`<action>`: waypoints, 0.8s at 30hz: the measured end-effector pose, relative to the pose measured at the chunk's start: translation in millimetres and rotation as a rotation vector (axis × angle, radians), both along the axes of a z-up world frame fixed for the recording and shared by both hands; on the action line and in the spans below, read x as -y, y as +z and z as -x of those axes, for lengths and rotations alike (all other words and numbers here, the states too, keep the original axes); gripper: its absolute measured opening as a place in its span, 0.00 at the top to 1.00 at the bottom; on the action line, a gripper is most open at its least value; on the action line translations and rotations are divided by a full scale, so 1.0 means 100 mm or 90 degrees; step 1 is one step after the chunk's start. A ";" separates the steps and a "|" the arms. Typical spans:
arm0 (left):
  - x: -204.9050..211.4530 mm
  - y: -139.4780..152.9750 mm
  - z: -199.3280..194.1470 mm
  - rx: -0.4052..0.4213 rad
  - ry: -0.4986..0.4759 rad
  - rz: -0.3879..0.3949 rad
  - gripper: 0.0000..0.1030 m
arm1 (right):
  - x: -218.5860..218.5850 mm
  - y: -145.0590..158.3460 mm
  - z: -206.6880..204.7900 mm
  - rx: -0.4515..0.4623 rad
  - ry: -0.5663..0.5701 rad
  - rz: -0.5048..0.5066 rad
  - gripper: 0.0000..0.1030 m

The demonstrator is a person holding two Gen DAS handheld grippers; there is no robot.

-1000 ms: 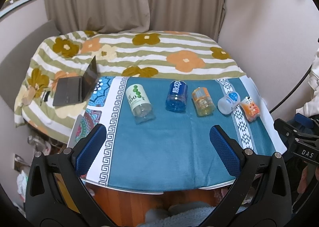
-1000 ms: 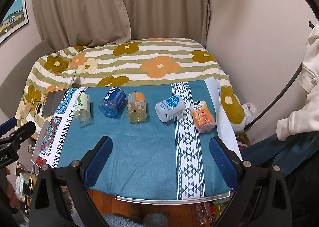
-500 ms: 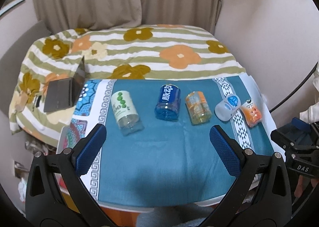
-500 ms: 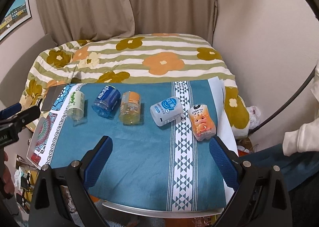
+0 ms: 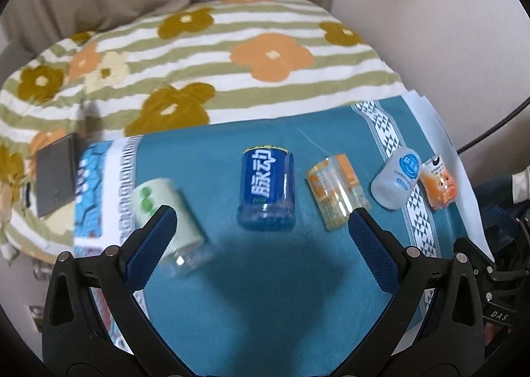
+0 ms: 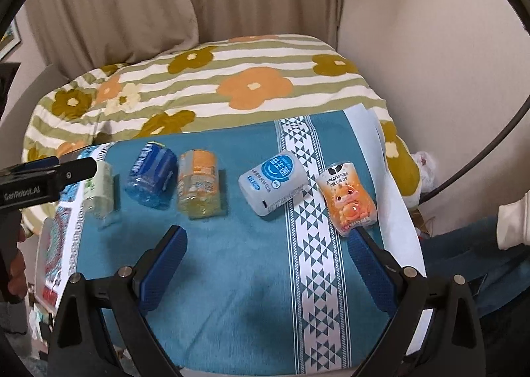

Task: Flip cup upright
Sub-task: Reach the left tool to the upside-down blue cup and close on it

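Several cups lie on their sides in a row on the teal cloth [image 5: 265, 294]: a white-green cup [image 5: 167, 214], a blue cup [image 5: 266, 191], an orange-clear cup [image 5: 336, 190], a white-blue cup [image 5: 396, 181] and an orange cartoon cup [image 5: 439, 185]. My left gripper [image 5: 261, 221] is open and empty, just short of the blue cup. My right gripper [image 6: 266, 238] is open and empty, short of the white-blue cup [image 6: 276, 183] and the orange cartoon cup [image 6: 347, 198]. The blue cup [image 6: 152, 175] and the orange-clear cup [image 6: 198, 183] lie to its left.
A bed with a striped flowered quilt [image 5: 215, 56] lies behind the table. A dark laptop [image 5: 54, 178] rests on it at the left. The left gripper's body [image 6: 39, 178] shows at the left edge of the right wrist view. A wall [image 6: 430, 46] stands at the right.
Both grippers have moved forward and lower toward the row of cups, so the cups appear larger. Both stayed open. The cups have not moved.
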State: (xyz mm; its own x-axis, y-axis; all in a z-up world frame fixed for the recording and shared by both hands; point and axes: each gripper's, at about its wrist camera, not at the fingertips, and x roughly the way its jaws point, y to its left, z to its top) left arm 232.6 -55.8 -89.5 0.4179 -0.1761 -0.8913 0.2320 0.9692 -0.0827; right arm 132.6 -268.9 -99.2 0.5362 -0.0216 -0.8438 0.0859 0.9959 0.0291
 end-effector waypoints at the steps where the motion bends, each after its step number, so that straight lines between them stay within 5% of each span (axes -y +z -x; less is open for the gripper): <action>1: 0.01 -0.07 -0.08 -0.014 -0.008 0.003 0.00 | -0.01 -0.05 -0.05 -0.008 -0.011 -0.001 0.06; 14: 0.20 -0.89 -0.67 -0.143 -0.085 -0.024 0.00 | 0.06 -0.54 -0.35 -0.081 -0.109 -0.017 0.06; 19: 0.26 -1.09 -0.73 -0.186 -0.103 -0.028 0.13 | 0.08 -0.67 -0.38 -0.109 -0.132 -0.027 0.06; 21: 0.27 -1.14 -0.73 -0.197 -0.105 -0.026 0.30 | 0.08 -0.69 -0.38 -0.115 -0.135 -0.028 0.06; 24: 0.27 -1.14 -0.73 -0.199 -0.106 -0.021 0.30 | 0.07 -0.70 -0.40 -0.120 -0.137 -0.031 0.06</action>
State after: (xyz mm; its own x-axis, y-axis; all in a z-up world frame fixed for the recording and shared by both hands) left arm 305.2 -82.7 -203.8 0.0914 -0.1876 -0.9780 0.3550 0.9237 -0.1440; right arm 172.1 -276.3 -169.2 0.3568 -0.0747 -0.9312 0.3040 0.9518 0.0401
